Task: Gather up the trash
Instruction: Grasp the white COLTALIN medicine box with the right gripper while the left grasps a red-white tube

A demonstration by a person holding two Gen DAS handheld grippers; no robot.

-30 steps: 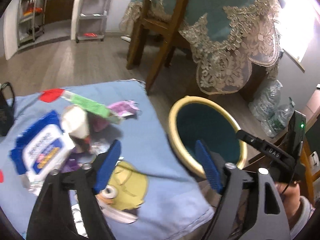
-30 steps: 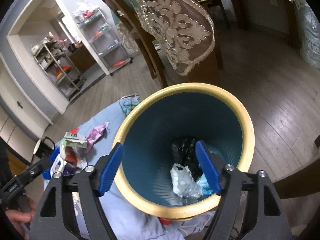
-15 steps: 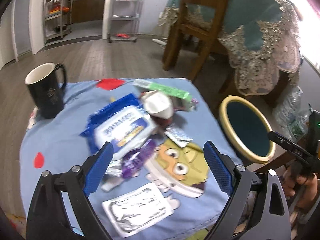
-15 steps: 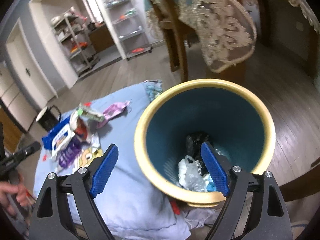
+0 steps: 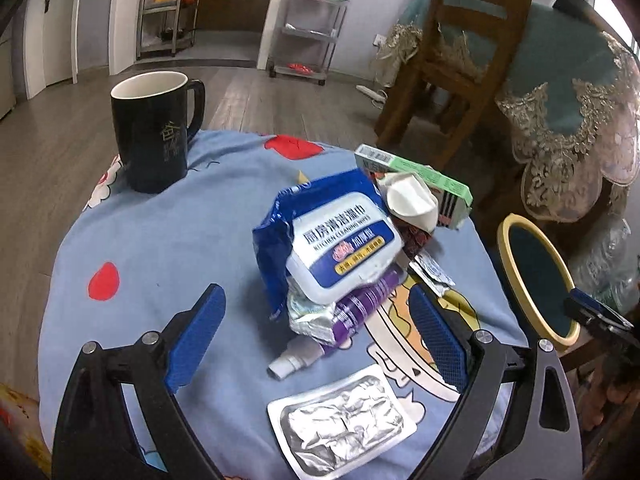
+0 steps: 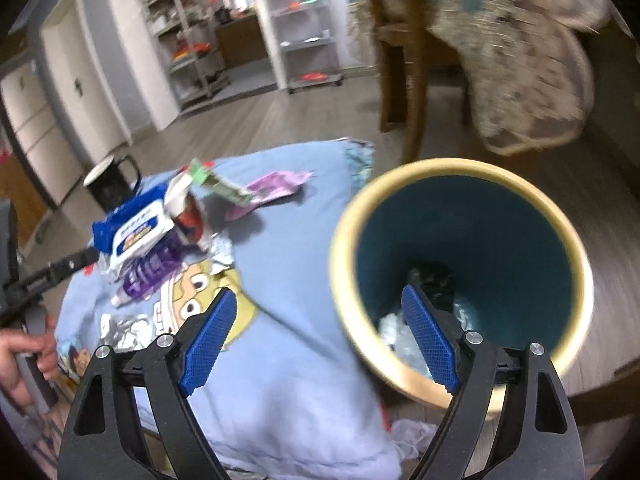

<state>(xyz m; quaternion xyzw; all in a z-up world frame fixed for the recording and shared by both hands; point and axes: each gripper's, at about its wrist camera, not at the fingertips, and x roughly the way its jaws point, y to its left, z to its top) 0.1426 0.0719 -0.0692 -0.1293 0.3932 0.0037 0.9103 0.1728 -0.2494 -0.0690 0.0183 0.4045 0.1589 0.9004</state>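
Observation:
A pile of trash lies on the blue cloth table point(image 5: 160, 248): a blue wet-wipes pack point(image 5: 340, 240), a purple tube point(image 5: 352, 316), a crumpled white cup point(image 5: 408, 200), a green box point(image 5: 416, 176) and a foil blister pack point(image 5: 344, 416). My left gripper point(image 5: 316, 344) is open and empty, just in front of the pile. The yellow-rimmed teal bin point(image 6: 464, 272) stands right of the table with bags inside. My right gripper point(image 6: 320, 340) is open and empty, above the bin's near rim. The pile also shows in the right wrist view point(image 6: 156, 236), with a pink wrapper point(image 6: 272, 188).
A black mug point(image 5: 154, 132) stands at the table's far left corner. A wooden chair point(image 5: 460, 56) and a lace-covered table point(image 5: 576, 92) are behind the bin. Metal shelves point(image 5: 316, 20) stand far back. Plastic bottles point(image 5: 604, 264) lie on the floor at right.
My left gripper has swung left from the bin to face the trash pile and pulled back. My right gripper has drifted left, so the table now fills more of its view.

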